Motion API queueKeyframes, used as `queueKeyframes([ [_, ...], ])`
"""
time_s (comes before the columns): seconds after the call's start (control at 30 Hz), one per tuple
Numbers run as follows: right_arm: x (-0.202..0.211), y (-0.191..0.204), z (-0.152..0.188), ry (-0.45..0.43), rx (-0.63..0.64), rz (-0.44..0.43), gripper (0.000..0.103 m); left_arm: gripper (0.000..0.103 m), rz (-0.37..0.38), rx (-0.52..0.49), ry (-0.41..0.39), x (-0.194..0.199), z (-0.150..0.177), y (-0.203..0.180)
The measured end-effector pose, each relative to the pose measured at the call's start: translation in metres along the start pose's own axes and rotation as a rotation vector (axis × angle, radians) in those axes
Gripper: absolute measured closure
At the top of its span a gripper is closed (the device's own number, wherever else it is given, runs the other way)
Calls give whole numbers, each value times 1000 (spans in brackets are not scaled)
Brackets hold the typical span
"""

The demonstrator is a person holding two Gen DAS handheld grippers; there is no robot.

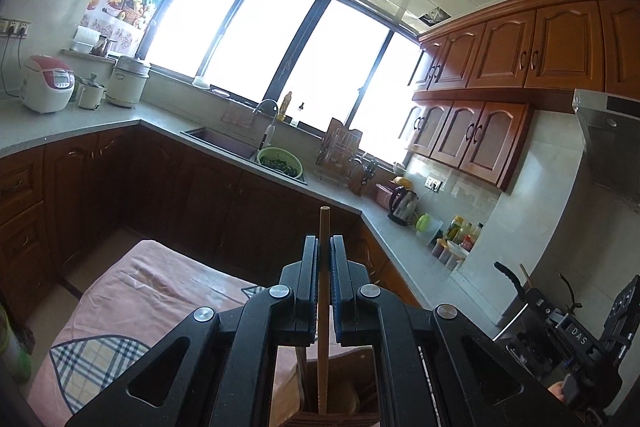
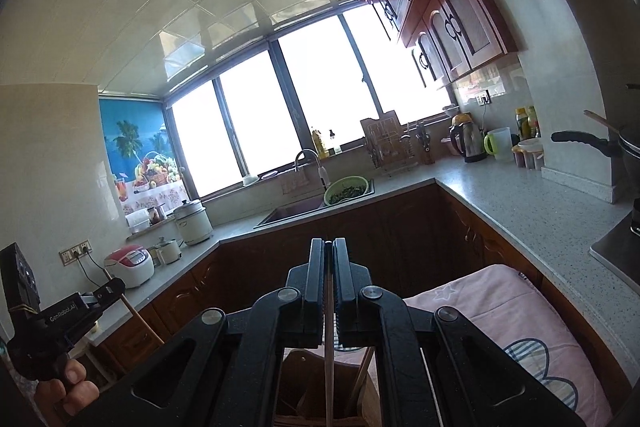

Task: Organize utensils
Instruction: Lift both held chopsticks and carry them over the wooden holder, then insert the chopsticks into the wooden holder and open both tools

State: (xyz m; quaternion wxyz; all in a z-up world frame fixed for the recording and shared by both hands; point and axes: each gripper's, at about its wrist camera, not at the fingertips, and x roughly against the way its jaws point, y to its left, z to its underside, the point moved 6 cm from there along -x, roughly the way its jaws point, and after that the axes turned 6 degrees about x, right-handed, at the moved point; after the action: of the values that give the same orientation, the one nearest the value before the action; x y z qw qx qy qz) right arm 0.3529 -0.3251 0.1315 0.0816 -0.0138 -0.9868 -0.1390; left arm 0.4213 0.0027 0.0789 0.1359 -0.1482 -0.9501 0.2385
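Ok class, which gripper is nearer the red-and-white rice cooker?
Left. The left gripper hangs close beside the rice cooker in the right wrist view; the right gripper is further right, over the wooden holder.

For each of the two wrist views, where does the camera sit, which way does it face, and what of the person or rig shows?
Left wrist: behind the left gripper, shut on a chopstick, facing the window and sink; right gripper at lower right.
Right wrist: behind the right gripper, shut on a thin stick, same facing; left gripper and hand at lower left.
Shared: window, sink, green colander, kettle, wooden holder below.
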Motion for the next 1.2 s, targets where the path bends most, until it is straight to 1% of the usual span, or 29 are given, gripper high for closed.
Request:
queueKeyframes([
  [0.17, -21, -9, 14, 16, -17, 12, 99, 99, -26, 15, 27, -34, 16, 6],
  [0.37, -36, -23, 42, 39, -47, 27, 99, 99, -57, 39, 68, -64, 40, 14],
  [0.53, -49, -28, 66, 89, -61, 27, 99, 99, -66, 10, 113, -81, 54, 9],
  [0.67, -57, -30, 83, 129, -73, 25, 99, 99, -66, -19, 148, -90, 58, 5],
  [0.7, -59, -30, 86, 138, -76, 24, 99, 99, -66, -26, 154, -84, 57, 10],
  [0.87, -66, -29, 97, 172, -79, 19, 99, 99, -76, -50, 198, -92, 61, 9],
  [0.97, -68, -29, 101, 183, -76, 21, 99, 98, -88, -74, 185, -91, 57, 7],
  [1.07, -69, -31, 101, 187, -78, 21, 99, 98, -89, -72, 192, -94, 51, 6],
  [1.2, -70, -31, 100, 196, -73, 21, 99, 98, -90, -74, 197, -94, 52, 6],
])
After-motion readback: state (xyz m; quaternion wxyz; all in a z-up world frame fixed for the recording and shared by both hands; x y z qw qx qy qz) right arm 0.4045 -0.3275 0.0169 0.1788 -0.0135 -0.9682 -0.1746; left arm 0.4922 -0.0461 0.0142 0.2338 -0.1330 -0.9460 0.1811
